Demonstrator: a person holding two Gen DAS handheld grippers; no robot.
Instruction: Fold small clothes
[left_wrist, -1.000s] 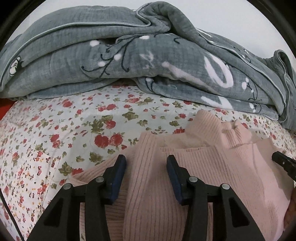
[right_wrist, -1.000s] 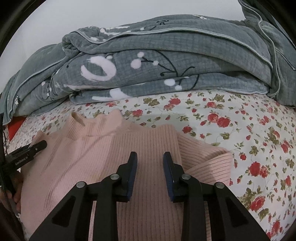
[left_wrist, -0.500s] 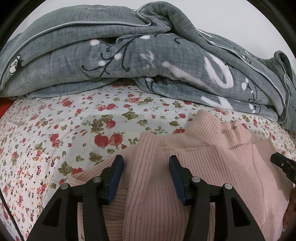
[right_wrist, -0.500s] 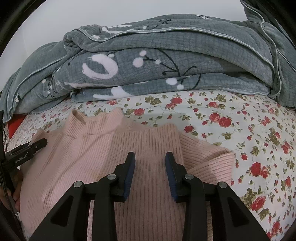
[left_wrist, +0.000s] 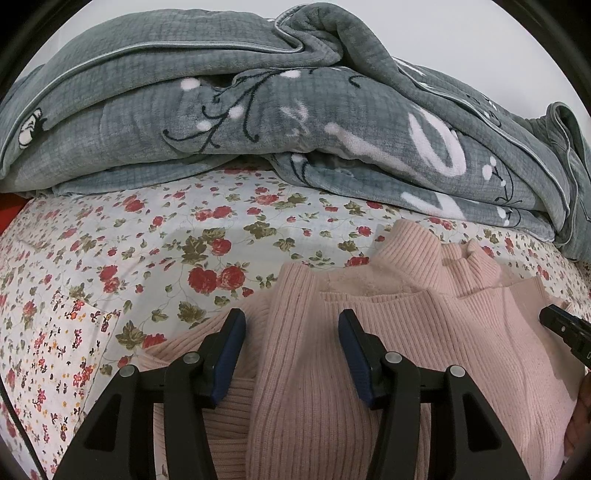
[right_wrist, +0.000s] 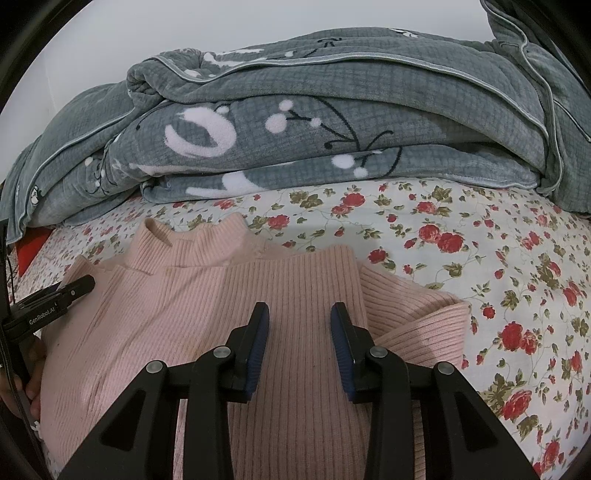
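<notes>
A pink ribbed sweater (left_wrist: 406, 332) lies on the flowered bedsheet (left_wrist: 147, 251), its sleeves folded in over the body and its collar pointing toward the blanket. My left gripper (left_wrist: 291, 343) is open and empty, fingers low over the sweater's left folded sleeve. In the right wrist view the sweater (right_wrist: 177, 314) fills the lower middle. My right gripper (right_wrist: 299, 332) is open and empty over the folded right sleeve. Each gripper's tip shows at the edge of the other's view.
A bulky grey patterned blanket (left_wrist: 258, 110) is piled along the far side of the bed; it also shows in the right wrist view (right_wrist: 332, 122). Bare flowered sheet (right_wrist: 498, 258) lies right of the sweater. Something red (right_wrist: 33, 251) sits at the far left.
Both grippers have opened slightly wider and drawn back a little over the sweater. The sweater itself has not moved.
</notes>
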